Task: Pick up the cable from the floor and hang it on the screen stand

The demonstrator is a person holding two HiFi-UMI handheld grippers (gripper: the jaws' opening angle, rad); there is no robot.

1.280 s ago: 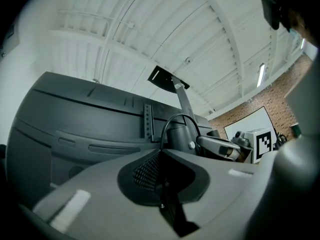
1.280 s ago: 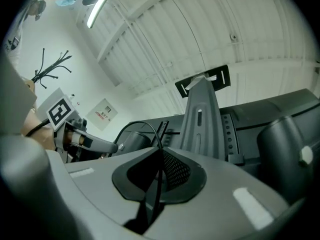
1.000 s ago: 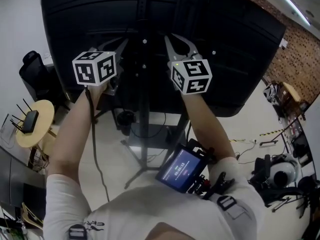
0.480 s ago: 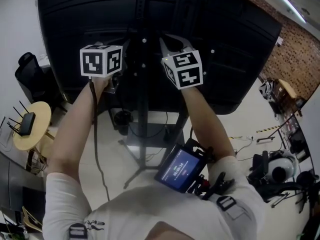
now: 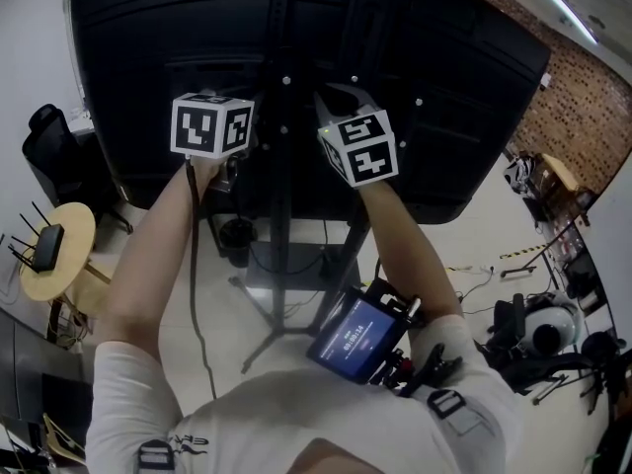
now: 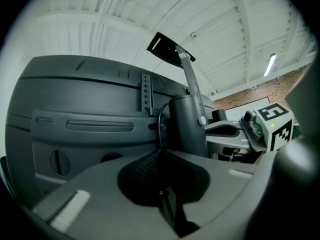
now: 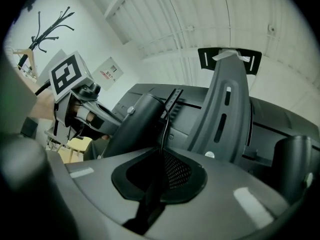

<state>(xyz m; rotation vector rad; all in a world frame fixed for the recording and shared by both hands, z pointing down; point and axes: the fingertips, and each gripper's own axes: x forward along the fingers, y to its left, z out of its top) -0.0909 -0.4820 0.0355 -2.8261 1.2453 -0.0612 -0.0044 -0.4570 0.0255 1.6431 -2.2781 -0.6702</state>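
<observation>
both pairs of jaws are pinched together on the thin black cable. in the left gripper view, the left gripper (image 6: 159,153) clamps the cable (image 6: 159,126) at its tips, and the strand rises from there and bends toward the dark post of the screen stand (image 6: 189,126) just beyond. in the right gripper view, the right gripper (image 7: 162,153) grips the same cable the same way, and the line runs up against the post beside a slotted grey bracket (image 7: 226,109). whether the cable already rests on the stand i cannot tell.

from the head view, both grippers are held level and close together against the back of the big black screen (image 5: 444,77), one on each side of the upright post. a long stretch of cable hangs from the left hand (image 5: 202,171) down along the forearm toward the pale floor (image 5: 212,314). at the left stands a small round table (image 5: 69,265) with a router (image 5: 44,242) on it. a device with a lit screen (image 5: 357,336) sits at the person's waist.
</observation>
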